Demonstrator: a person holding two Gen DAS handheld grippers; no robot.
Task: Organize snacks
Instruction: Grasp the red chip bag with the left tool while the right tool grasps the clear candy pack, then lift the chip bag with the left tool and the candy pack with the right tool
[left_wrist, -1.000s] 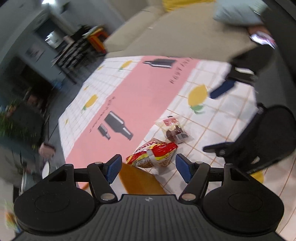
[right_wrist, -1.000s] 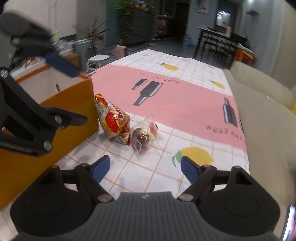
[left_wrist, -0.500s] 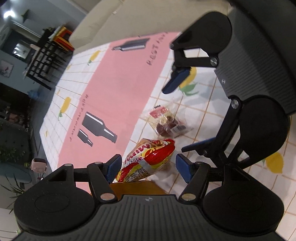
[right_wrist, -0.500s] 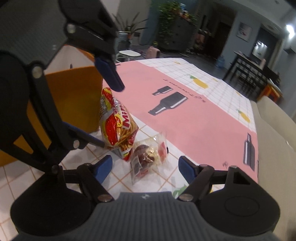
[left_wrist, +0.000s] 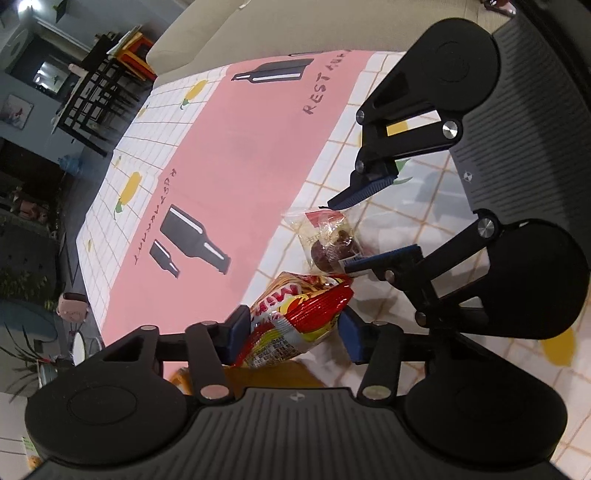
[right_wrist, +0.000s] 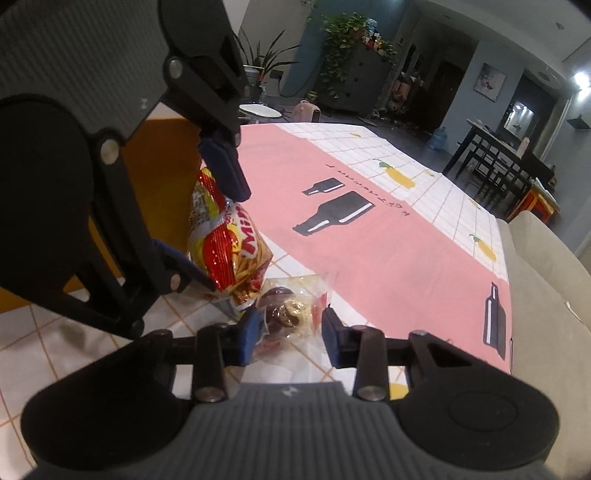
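Snacks: two. Left gripper (left_wrist: 291, 332) closing, pinching red bag (left_wrist: 295, 325); right gripper (right_wrist: 290, 336) closing, seemingly pinching clear packet (right_wrist: 291, 306).

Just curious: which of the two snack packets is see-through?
The small packet with the dark round treat, between the right gripper's fingers; the red-yellow bag is opaque.

Stock count, taken from my two tools:

- Snack packs: two. One red-and-yellow snack bag (left_wrist: 295, 321), between the fingers of my left tool. One clear-wrapped chocolate pastry (right_wrist: 286, 314), between the fingers of my right tool.
- Orange box (right_wrist: 159, 177): one, just behind the bag from my right tool.
- Printed tablecloth (left_wrist: 236, 177): one, under both tools. On it I count four black bottle prints ahead of my left tool.
- Sofa (right_wrist: 546, 280): one, to the right of my right tool.
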